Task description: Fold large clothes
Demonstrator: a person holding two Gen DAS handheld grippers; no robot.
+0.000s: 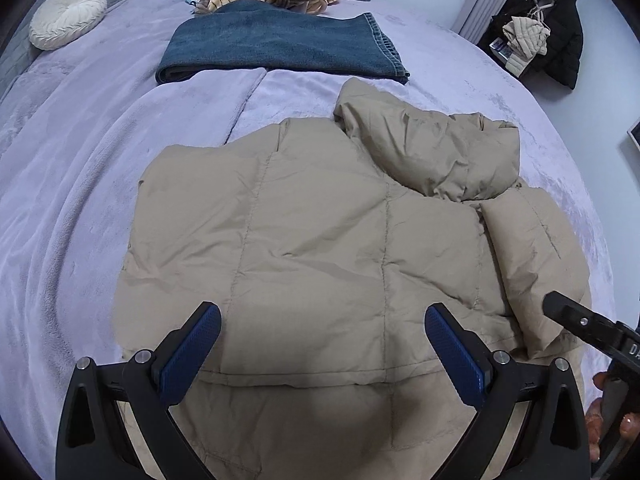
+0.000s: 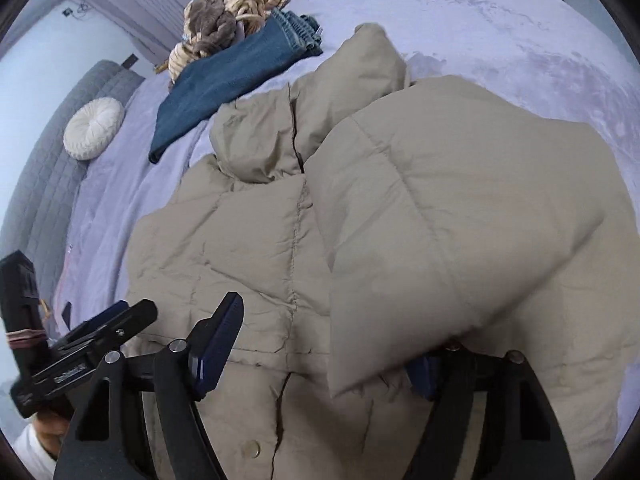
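**Two Open Grippers, One Springy Fold**

Two grippers hover over the near hem of the beige quilted puffer jacket, which lies spread on the lavender plush bed cover. The left gripper has its jaws apart and empty. The right gripper also has its jaws wide apart; the puffy beige sleeve, folded over the jacket's right side, bulges between them without being clamped. The likely trouble is that the padded sleeve springs back and undoes the fold. A grab of only the top layer could drag the jacket crooked. The far folded blue denim jeans look safely apart.
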